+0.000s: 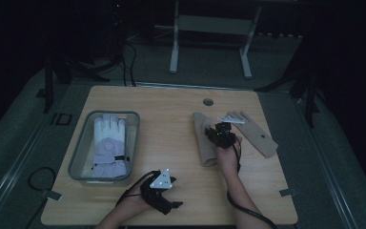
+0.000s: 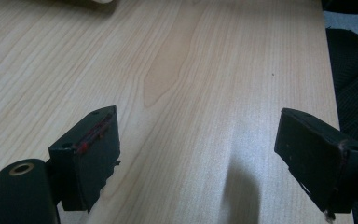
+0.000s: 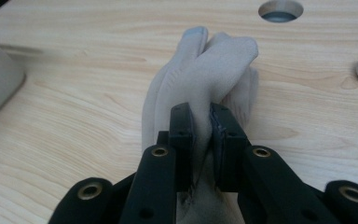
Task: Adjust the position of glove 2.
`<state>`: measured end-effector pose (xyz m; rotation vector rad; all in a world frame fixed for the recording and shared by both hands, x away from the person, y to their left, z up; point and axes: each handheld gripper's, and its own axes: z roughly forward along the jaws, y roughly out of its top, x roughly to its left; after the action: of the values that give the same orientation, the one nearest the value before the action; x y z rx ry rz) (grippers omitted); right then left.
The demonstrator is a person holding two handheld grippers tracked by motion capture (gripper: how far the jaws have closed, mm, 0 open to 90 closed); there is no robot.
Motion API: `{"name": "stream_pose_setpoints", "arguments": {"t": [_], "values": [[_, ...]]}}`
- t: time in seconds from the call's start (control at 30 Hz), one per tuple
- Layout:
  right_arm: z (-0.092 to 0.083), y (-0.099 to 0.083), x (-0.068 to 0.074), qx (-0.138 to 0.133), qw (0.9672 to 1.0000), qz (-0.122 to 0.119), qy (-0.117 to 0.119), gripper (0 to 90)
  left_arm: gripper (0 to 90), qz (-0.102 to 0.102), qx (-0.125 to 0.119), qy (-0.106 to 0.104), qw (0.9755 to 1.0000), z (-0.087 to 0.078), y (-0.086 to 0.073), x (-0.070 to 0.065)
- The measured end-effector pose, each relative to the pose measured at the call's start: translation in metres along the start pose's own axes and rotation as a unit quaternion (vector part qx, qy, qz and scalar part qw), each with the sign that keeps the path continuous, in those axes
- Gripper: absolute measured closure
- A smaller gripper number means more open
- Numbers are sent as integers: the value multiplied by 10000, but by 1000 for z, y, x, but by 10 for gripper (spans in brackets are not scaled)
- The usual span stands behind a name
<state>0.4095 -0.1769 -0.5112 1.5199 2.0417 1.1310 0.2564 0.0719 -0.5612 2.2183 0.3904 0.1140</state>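
While the right gripper pinches a fold of the beige glove, its jaws are nearly closed with only cloth between them. In the high view this glove lies right of centre on the surface, its long axis running up and down the frame, fingers toward the top. The right gripper sits over its right edge. A second beige glove lies just beside it at the right, fingers splayed, apart from the first. The grey bin at centre left already holds a white glove, so any carry there would run leftward across the frame. The left gripper hovers above bare wood with its jaws wide apart and nothing between them; in the high view it rests at lower centre, nearer the bin than the right one is.
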Motion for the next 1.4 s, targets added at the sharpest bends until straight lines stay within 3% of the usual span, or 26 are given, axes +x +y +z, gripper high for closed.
{"name": "stream_pose_setpoints", "arguments": {"t": [0.23, 0.47, 0.53, 0.63, 0.7, 0.73, 0.83, 0.93, 1.17, 1.2, 1.33, 1.4], "values": [[-6, -8, 31, -105, 9992, 184, -353, 800, 143, 60, 57, 16, 10000, 1, 0, -1], [7, -31, 45, 66, 9988, 371, -309, 798, 144, 90, 76, 18, 9999, 2, 0, -2], [13, -37, 47, 156, 9988, 326, -334, 789, 143, 86, 81, 4, 9999, 2, 0, -2], [21, -44, 50, 280, 9987, 209, -359, 702, 143, 73, 96, -29, 9999, 2, -1, -1], [24, -49, 53, 334, 9987, -29, -388, 639, 143, 66, 108, -30, 9999, 2, -1, -2], [24, -49, 53, 334, 9987, -29, -388, 639, 143, 66, 108, -30, 9999, 2, -1, -2], [25, -53, 57, 317, 9982, -319, -408, 542, 143, 60, 104, -34, 9999, 3, -2, -2], [22, -51, 59, 333, 9978, -399, -410, 519, 143, 67, 133, -35, 9999, 3, -2, -2], [10, -43, 54, 321, 9977, -535, -273, 467, 143, 81, 139, -43, 9999, 3, -2, -3], [3, -39, 46, 237, 9977, -600, -183, 468, 143, 74, 134, -50, 9999, 3, -2, -3], [-4, -34, 32, 118, 9975, -675, -199, 488, 144, 78, 136, -54, 9999, 3, -3, -3], [-9, -29, 16, 43, 9976, -647, -232, 504, 144, 47, 119, -70, 9999, 3, -3, -3]]}}
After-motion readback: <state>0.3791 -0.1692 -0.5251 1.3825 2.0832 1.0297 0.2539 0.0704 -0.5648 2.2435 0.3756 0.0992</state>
